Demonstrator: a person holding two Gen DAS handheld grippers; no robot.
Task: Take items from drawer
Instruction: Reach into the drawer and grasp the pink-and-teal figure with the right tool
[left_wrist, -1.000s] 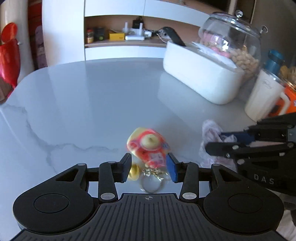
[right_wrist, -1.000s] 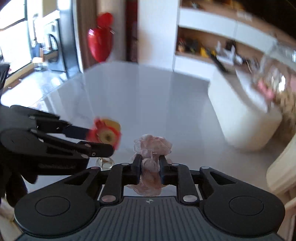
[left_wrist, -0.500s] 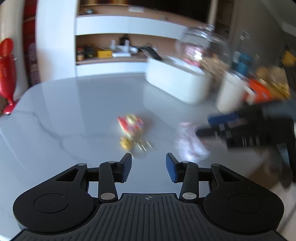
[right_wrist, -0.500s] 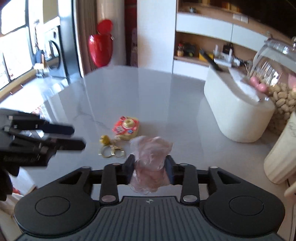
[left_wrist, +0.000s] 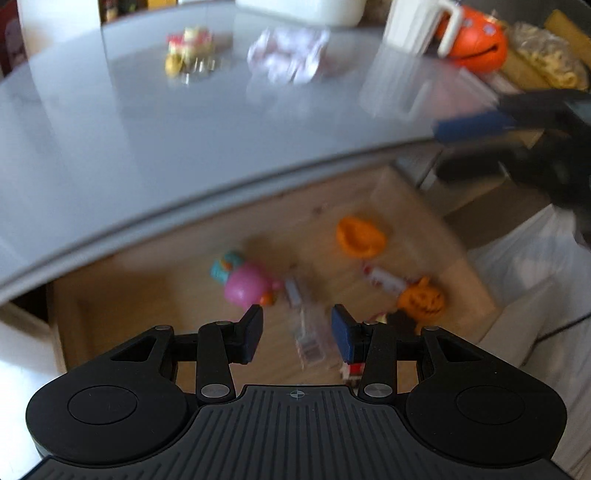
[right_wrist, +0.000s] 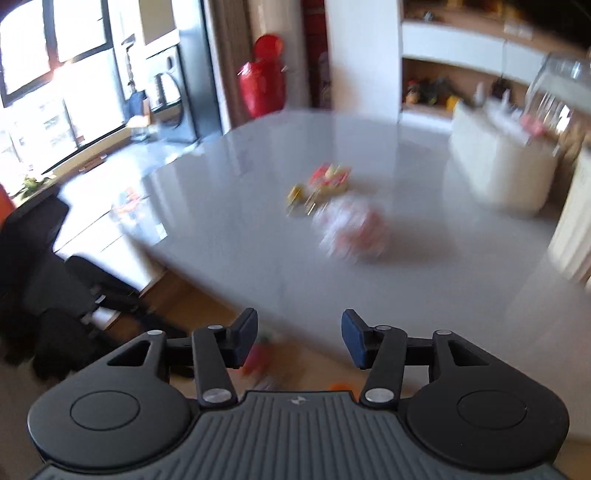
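My left gripper (left_wrist: 297, 334) is open and hangs over the open wooden drawer (left_wrist: 147, 295) under the table edge. In the drawer lie a pink and teal toy (left_wrist: 242, 282), an orange cup-shaped piece (left_wrist: 360, 240), an orange pumpkin figure (left_wrist: 423, 299) and a clear packet (left_wrist: 308, 332) between my fingers' line. On the grey table (left_wrist: 110, 129) rest the red-yellow keychain toy (left_wrist: 190, 48) and the pink frilly cloth (left_wrist: 288, 55). My right gripper (right_wrist: 299, 341) is open and empty above the table's near edge, with the cloth (right_wrist: 351, 229) and the keychain toy (right_wrist: 325, 181) ahead of it.
A white mug (left_wrist: 417, 22), an orange pumpkin pot (left_wrist: 476, 37) and snack bags (left_wrist: 546, 55) stand at the table's right end. A white box (right_wrist: 506, 173) and glass jar (right_wrist: 557, 96) sit at the back. A white bag (left_wrist: 524, 266) lies right of the drawer.
Both grippers let go of their items on the table and pulled back. The left one has swung down over the open drawer; the right one has retreated to the table edge.
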